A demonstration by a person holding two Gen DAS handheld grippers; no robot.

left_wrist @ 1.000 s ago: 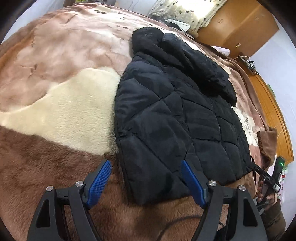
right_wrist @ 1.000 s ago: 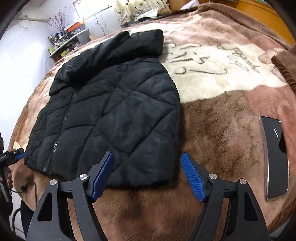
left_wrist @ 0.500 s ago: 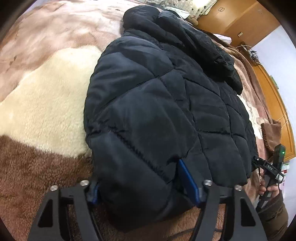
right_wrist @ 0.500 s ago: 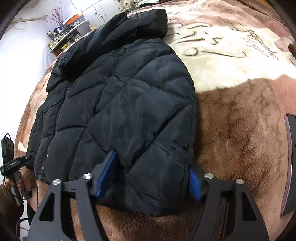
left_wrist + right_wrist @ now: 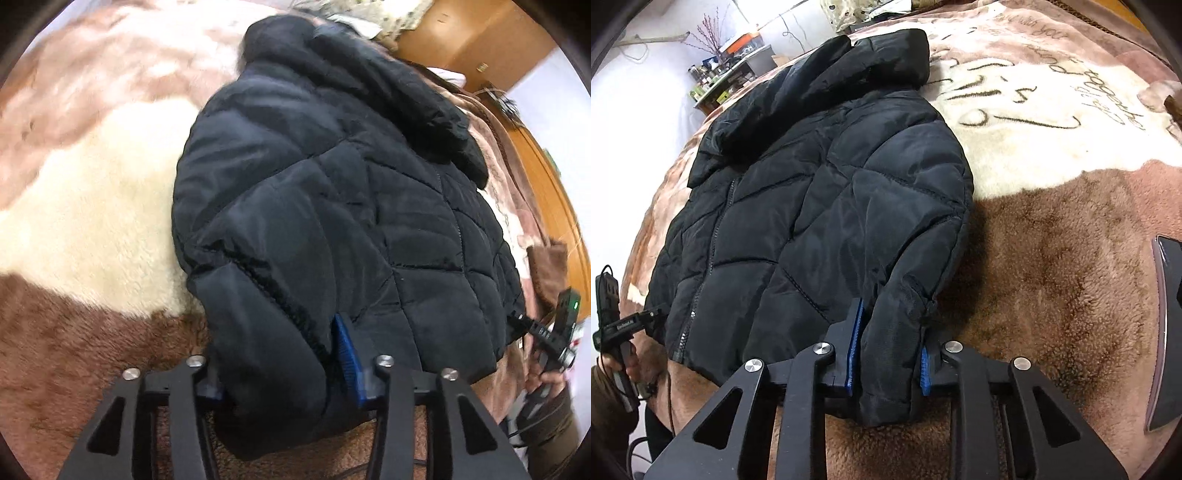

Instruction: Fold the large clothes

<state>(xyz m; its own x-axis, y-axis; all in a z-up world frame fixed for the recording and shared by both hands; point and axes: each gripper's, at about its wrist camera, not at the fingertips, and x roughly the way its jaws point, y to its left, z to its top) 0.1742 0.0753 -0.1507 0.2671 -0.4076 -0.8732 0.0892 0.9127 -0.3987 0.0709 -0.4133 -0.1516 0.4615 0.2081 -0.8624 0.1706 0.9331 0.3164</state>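
Observation:
A black quilted puffer jacket (image 5: 332, 206) lies front up on a brown and cream plush blanket (image 5: 85, 229), hood toward the far end; it also shows in the right wrist view (image 5: 820, 192). My left gripper (image 5: 280, 369) is shut on the jacket's bottom hem at its left corner, blue pads pressed into the fabric. My right gripper (image 5: 888, 354) is shut on the hem at the right corner, fabric bunched between the pads. Both corners are lifted slightly off the blanket.
A dark flat device (image 5: 1167, 332) lies on the blanket (image 5: 1052, 277) at the right. Wooden furniture (image 5: 476, 40) stands beyond the bed. A cluttered table (image 5: 727, 74) stands by the far wall. Each view shows the other hand's gripper at the jacket's far corner.
Both grippers moved forward onto the jacket's hem and closed from wide open onto its two bottom corners. The fabric now bunches between the pads.

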